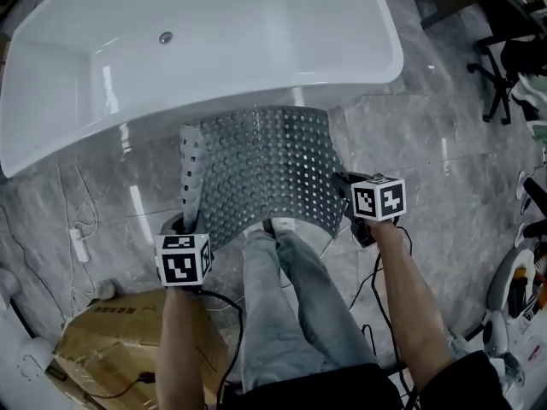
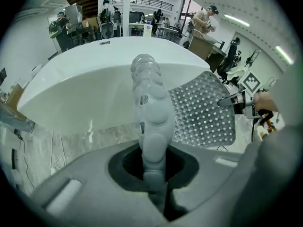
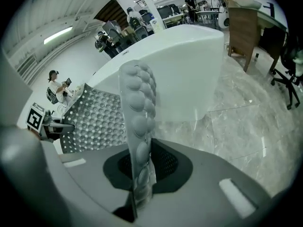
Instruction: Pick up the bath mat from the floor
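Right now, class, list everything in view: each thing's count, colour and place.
bathtub: one, white, straight ahead
bath mat: one, translucent grey, held up before the bathtub
floor: one, grey marble, all round
cardboard box: one, brown, floor at lower left
power strip: one, white, floor at left
office chair: one, black, upper right
legs: two, blue jeans, below the mat
left claw: one, grey, shut on the mat's left edge
right claw: one, grey, shut on the mat's right edge

The big white bathtub [image 1: 197, 49] blocks the way ahead. Right of the bathtub, the floor [image 1: 436, 152] is open. A cardboard box [image 1: 111, 331] sits this side of its left end.
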